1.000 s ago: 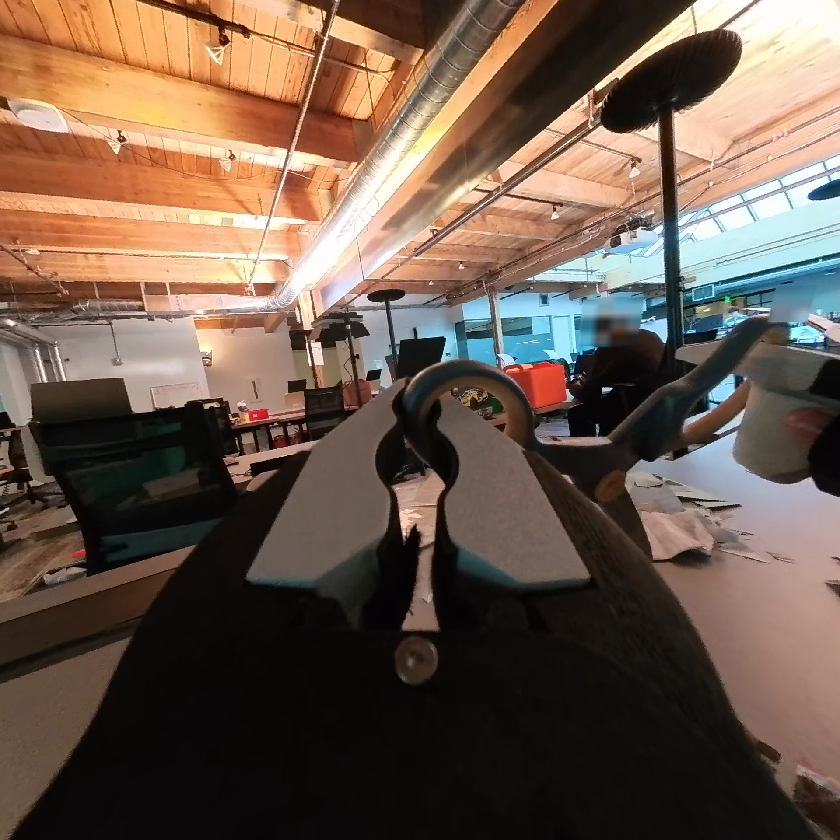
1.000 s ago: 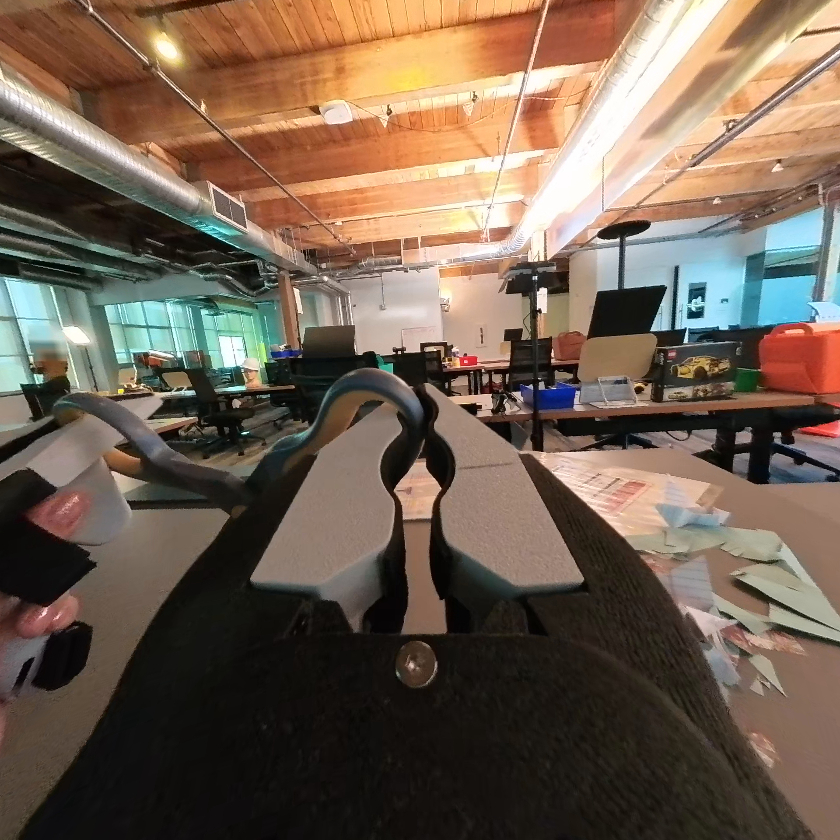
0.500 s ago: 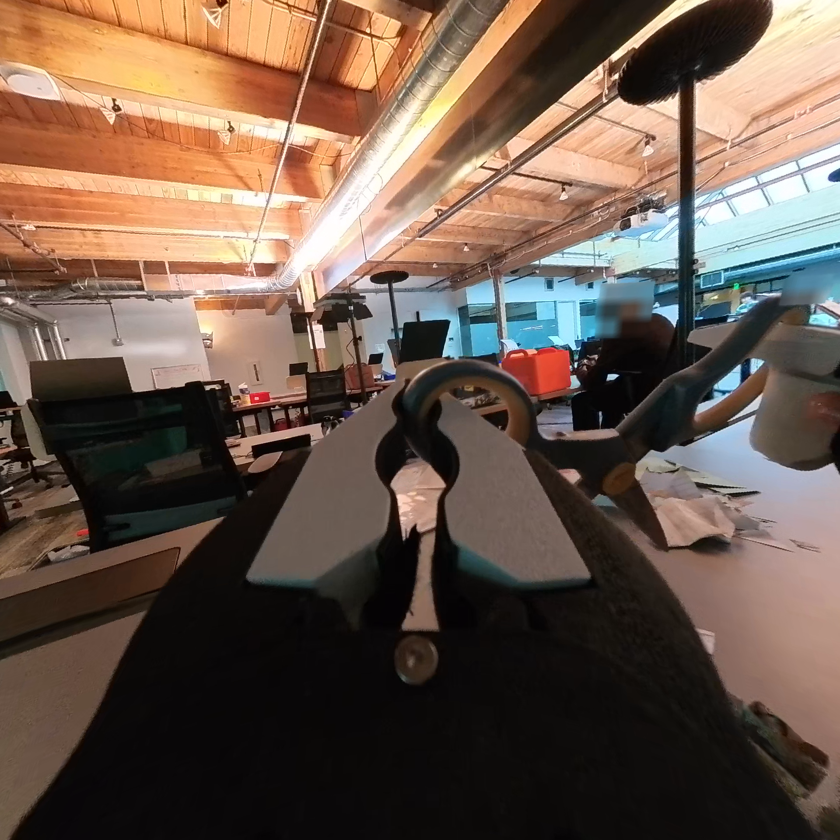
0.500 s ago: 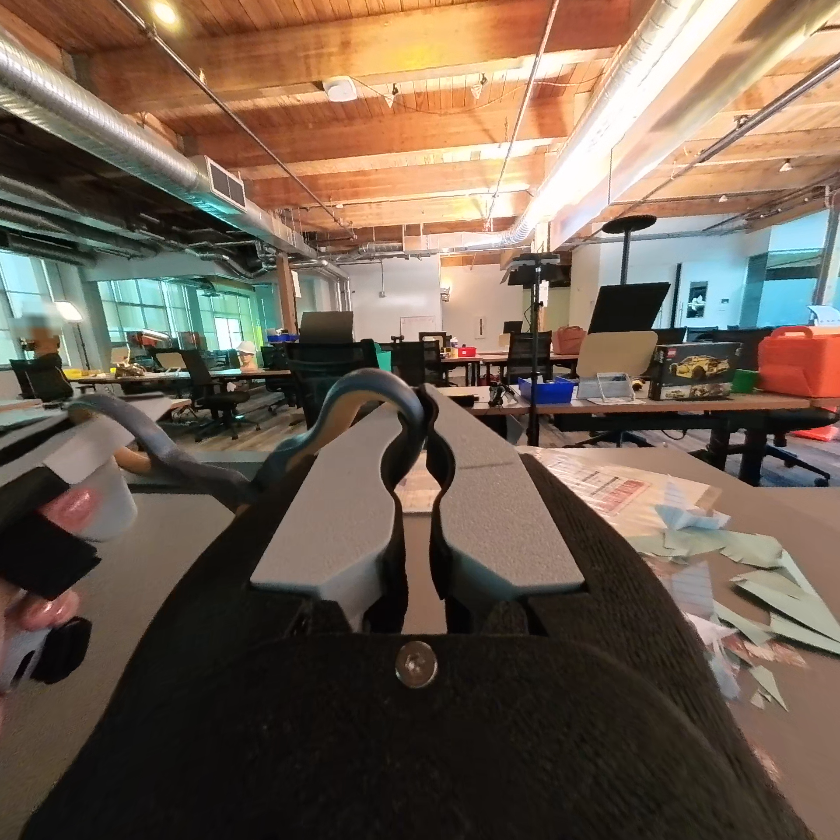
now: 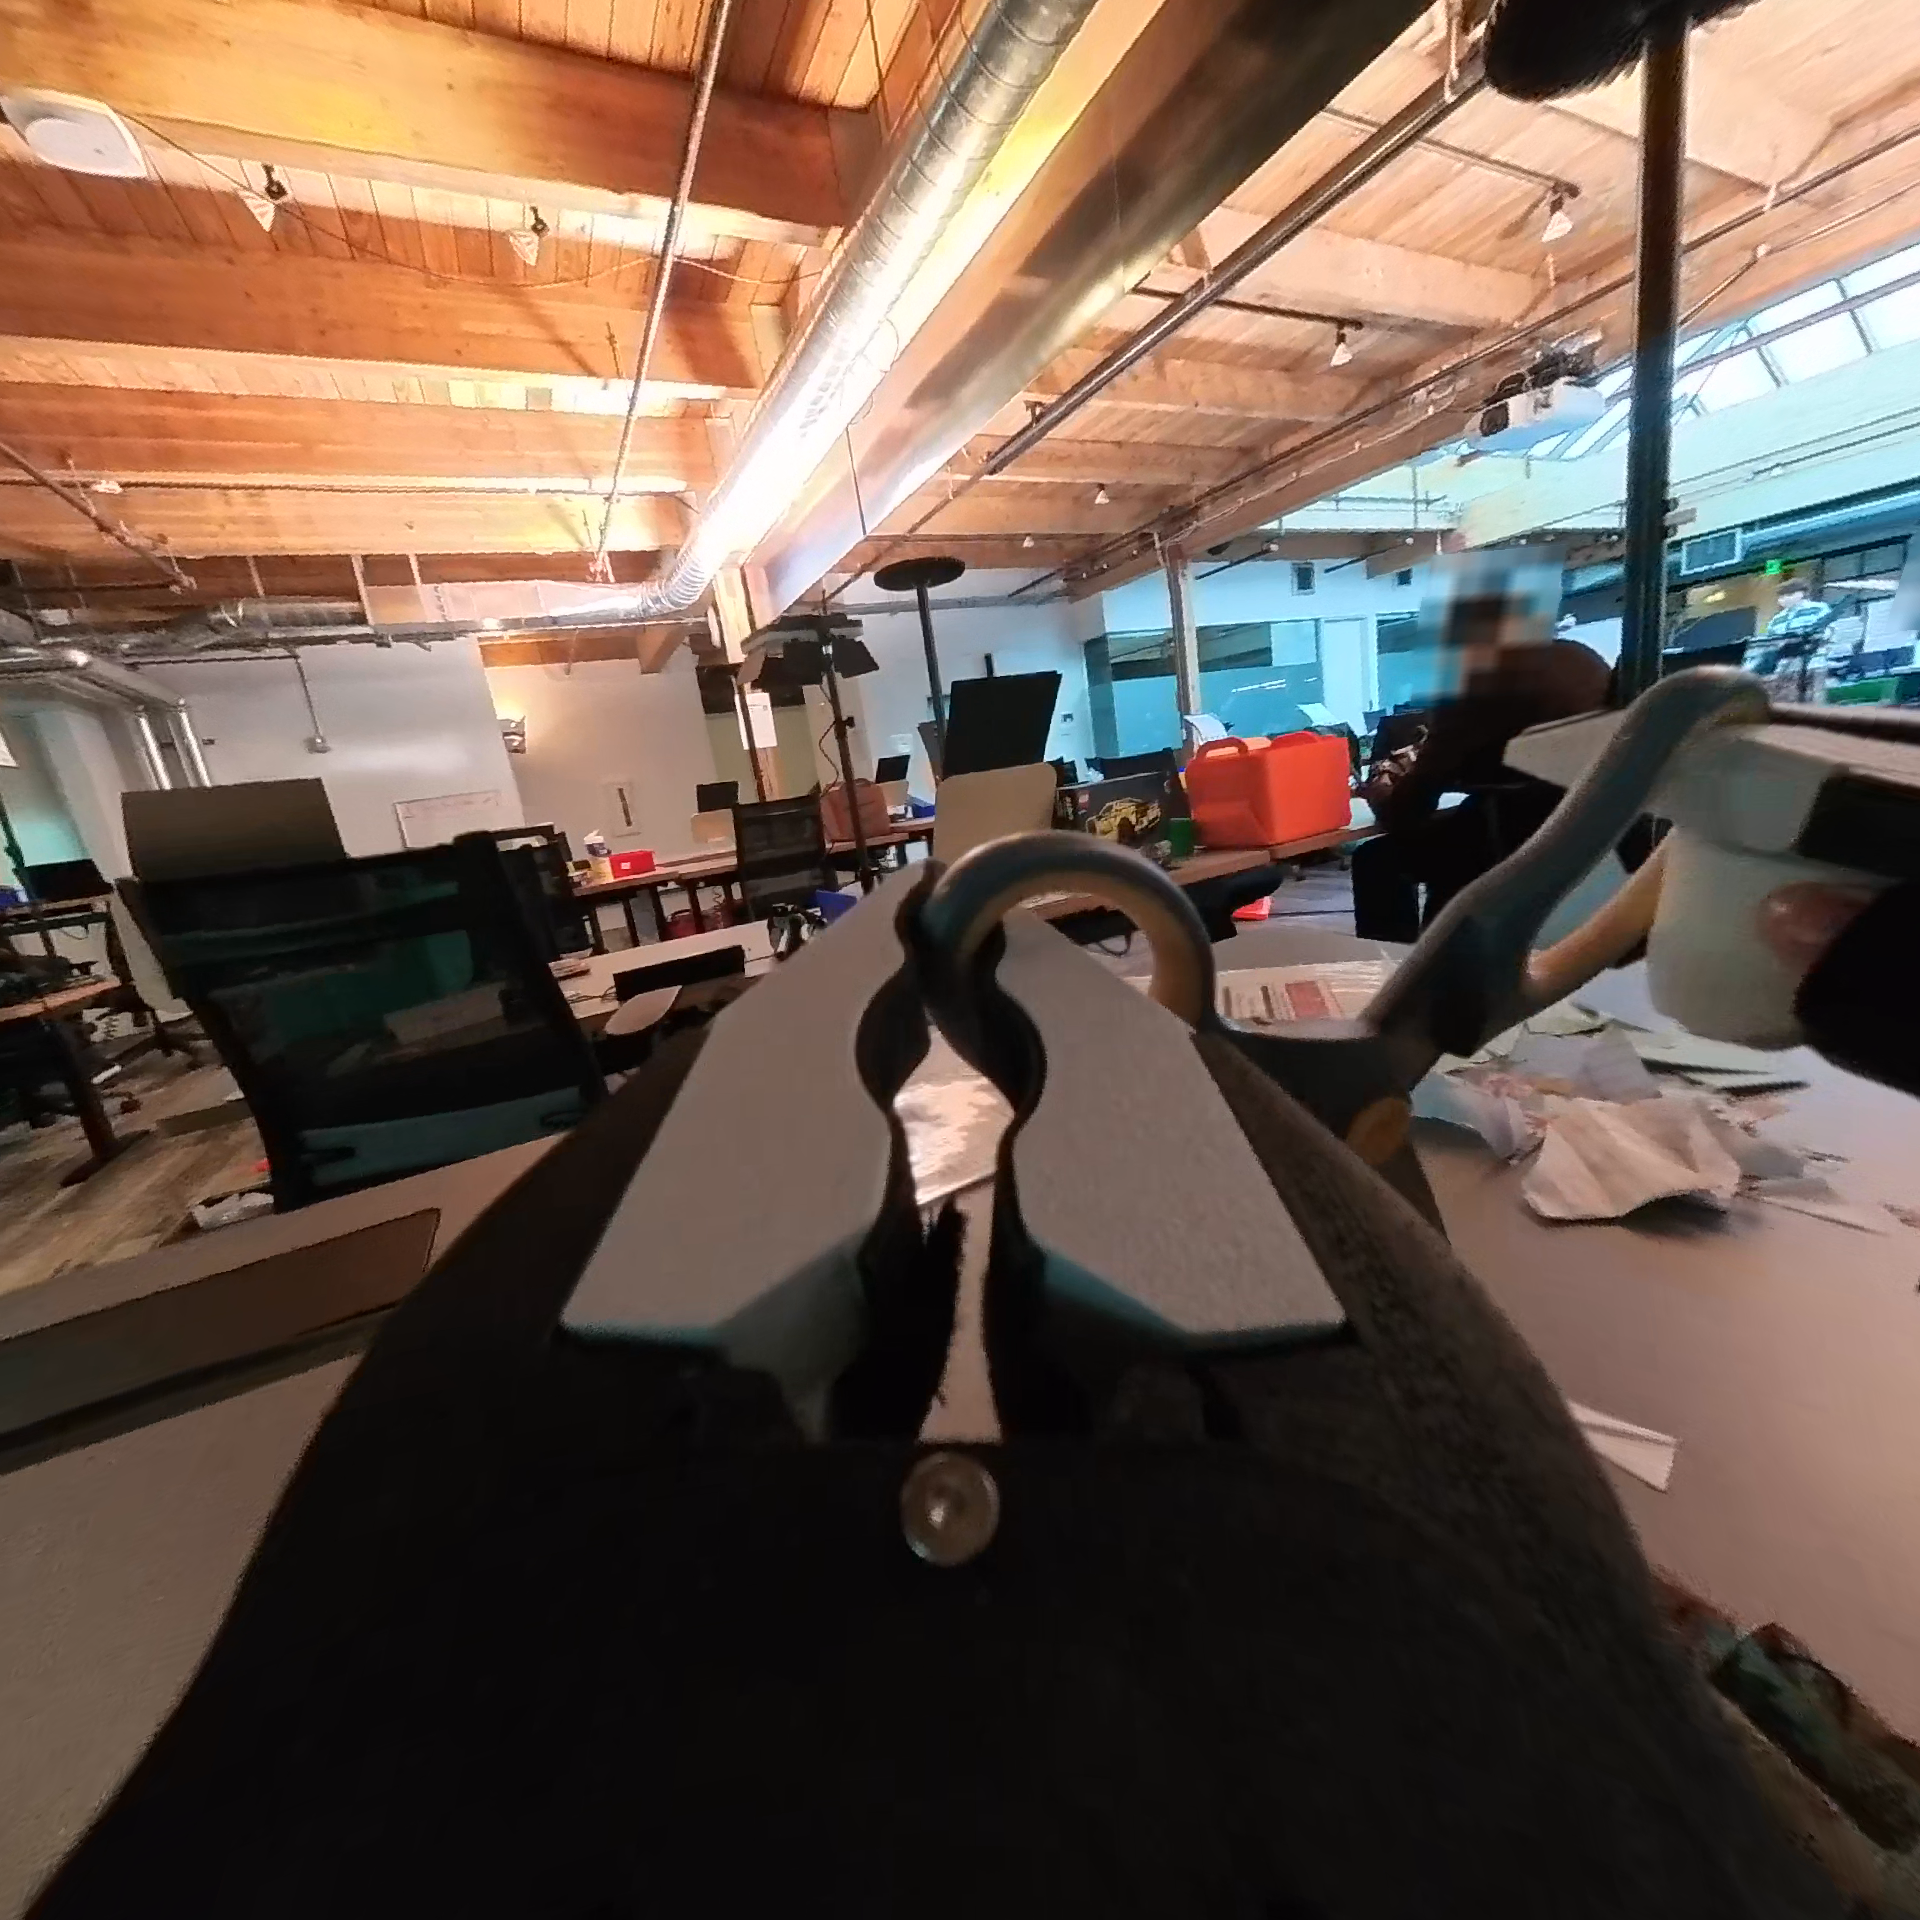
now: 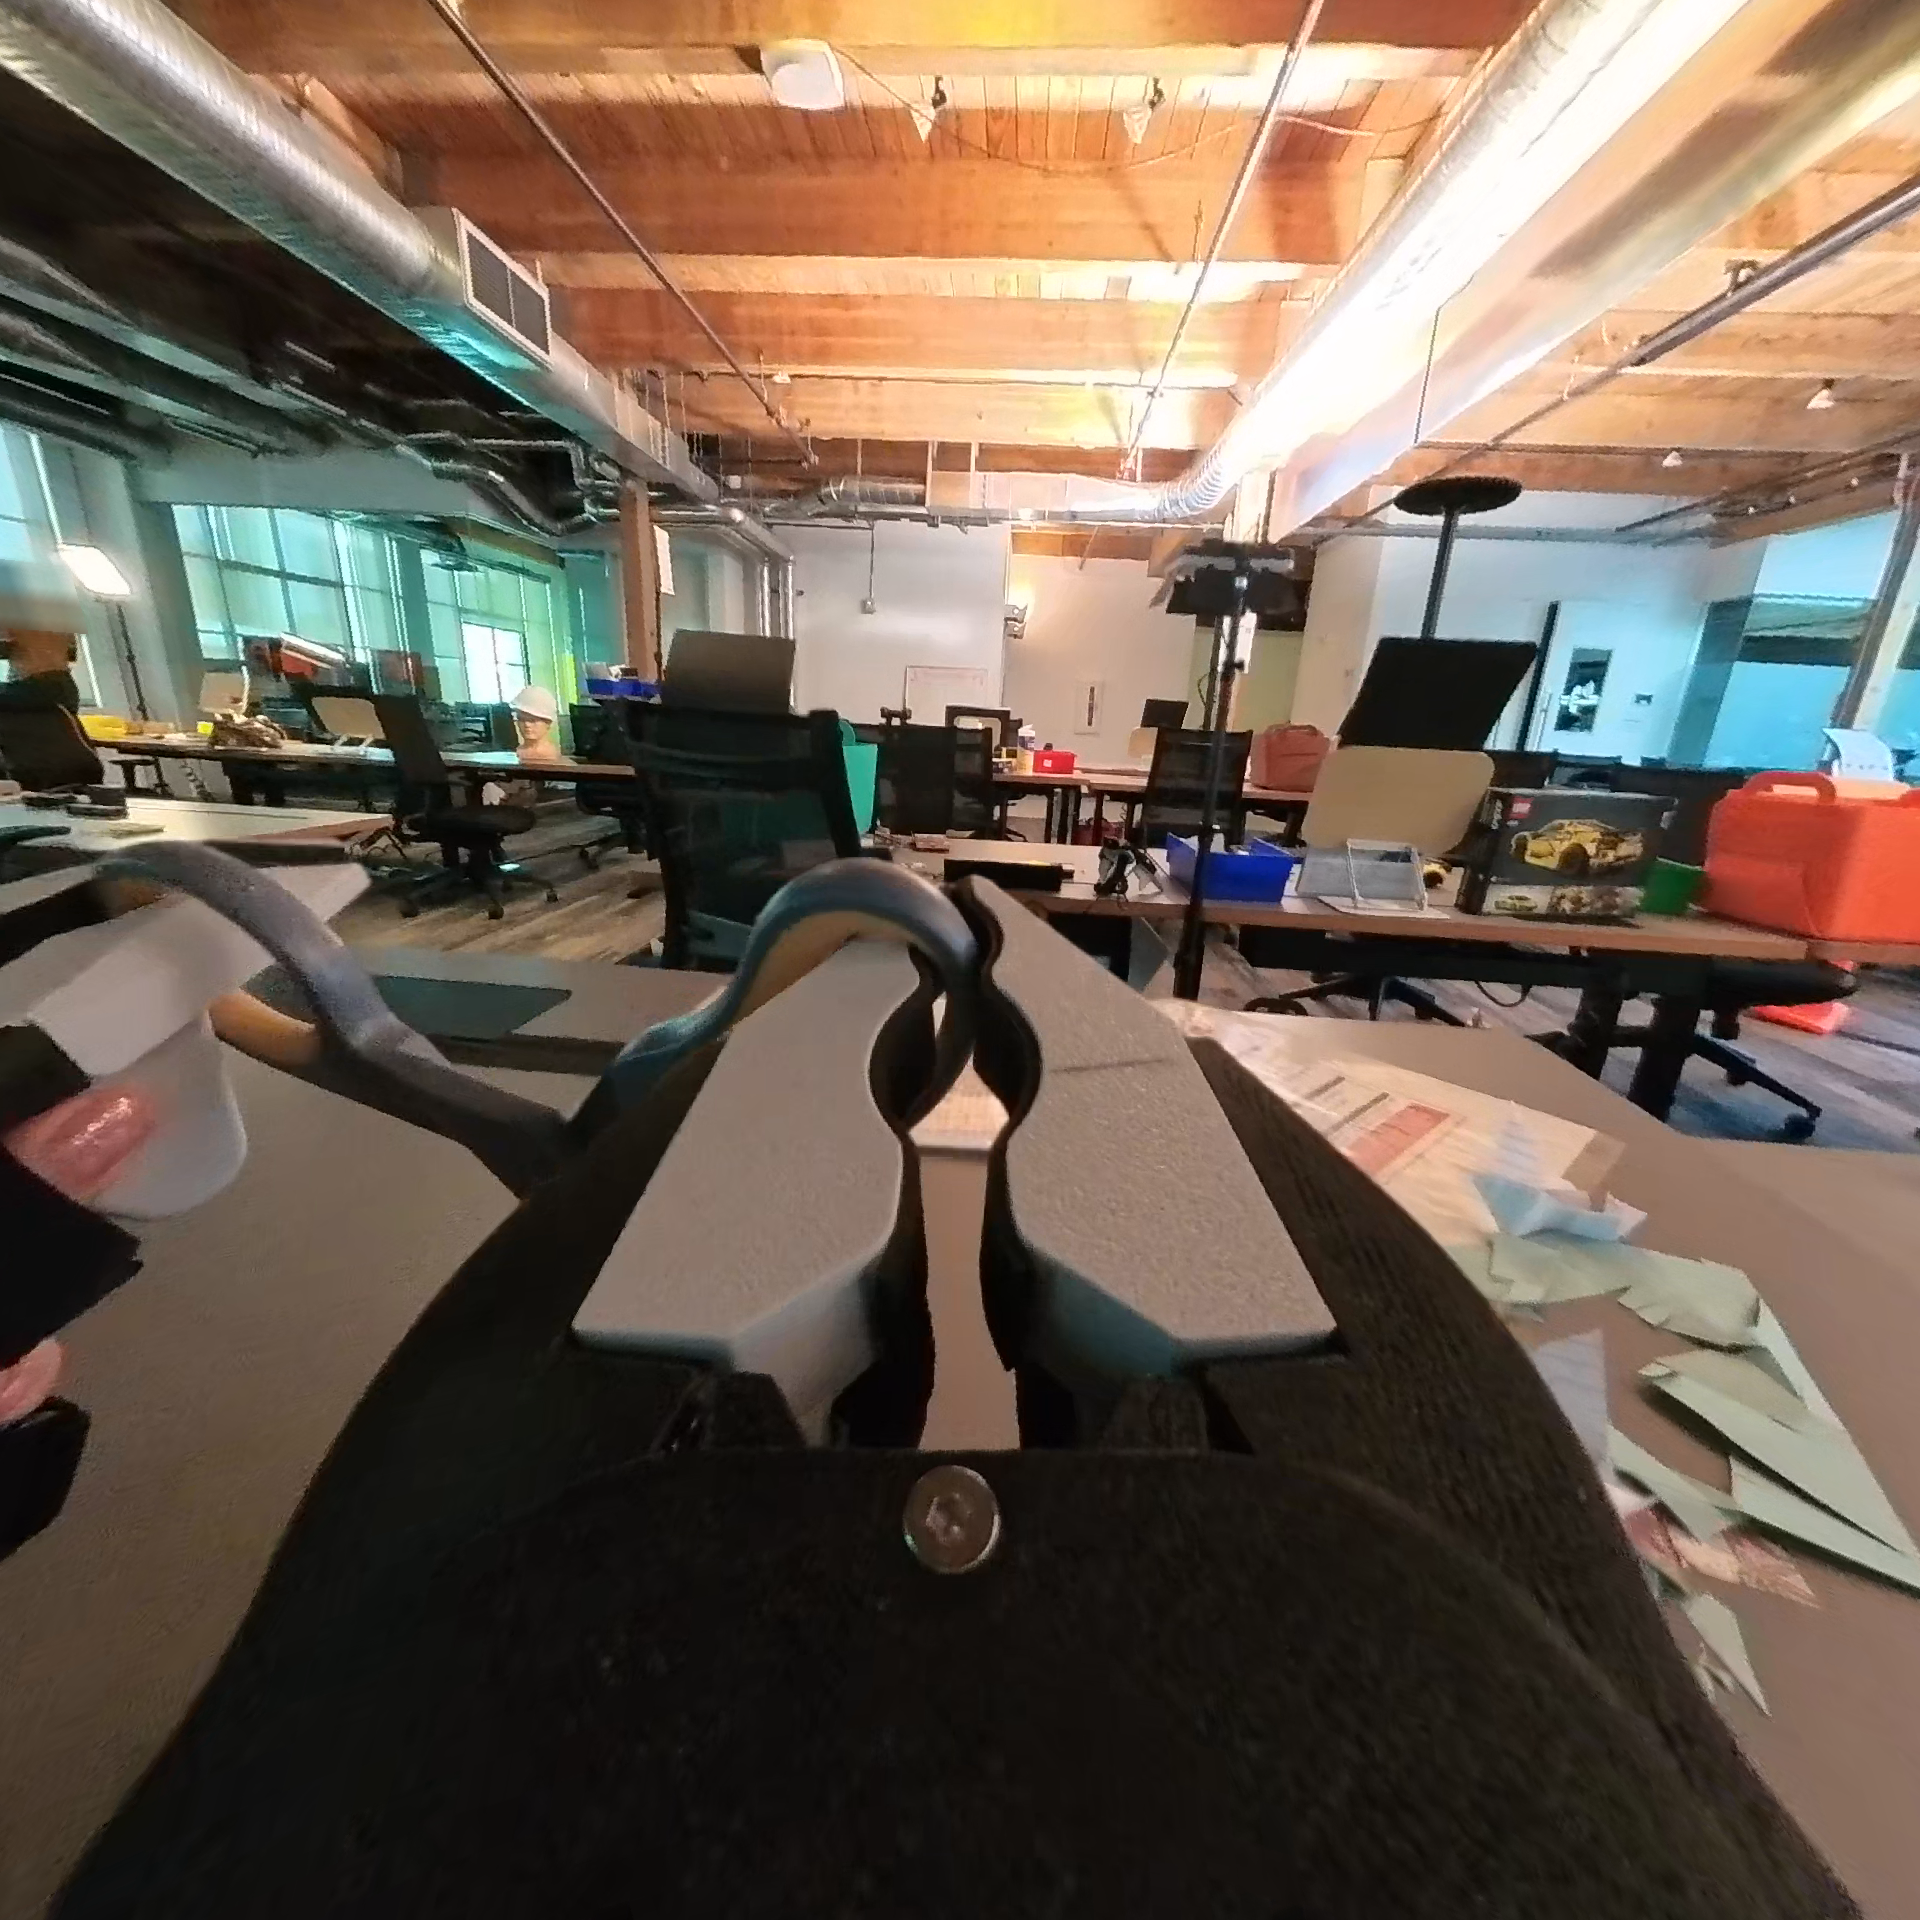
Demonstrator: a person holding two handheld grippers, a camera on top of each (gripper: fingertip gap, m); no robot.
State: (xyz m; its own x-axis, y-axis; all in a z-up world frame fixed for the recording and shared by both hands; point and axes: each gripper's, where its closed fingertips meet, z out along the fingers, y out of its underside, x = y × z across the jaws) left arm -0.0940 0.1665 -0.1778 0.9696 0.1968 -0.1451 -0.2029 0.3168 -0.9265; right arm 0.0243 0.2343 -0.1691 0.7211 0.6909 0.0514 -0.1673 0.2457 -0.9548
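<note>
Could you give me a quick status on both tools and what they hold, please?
Left tool shut on one scissors handle loop. Right tool shut on the other loop. Paper scraps on the table alongside.

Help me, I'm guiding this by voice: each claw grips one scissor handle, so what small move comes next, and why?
Probably lower the scissors toward the paper scraps. Left claw and right claw each clamp a handle loop, and the blades hang above the table, cutting nothing.

Each gripper, the left gripper [image 5: 961, 925] and the right gripper [image 6: 961, 935], was built with two pale grey, textured fingers [image 5: 748, 1164] lined inside with wavy black pads. The bodies were wrapped in black fabric [image 6: 831, 1662], and a single silver screw [image 5: 948, 1515] was set at the centre.
</note>
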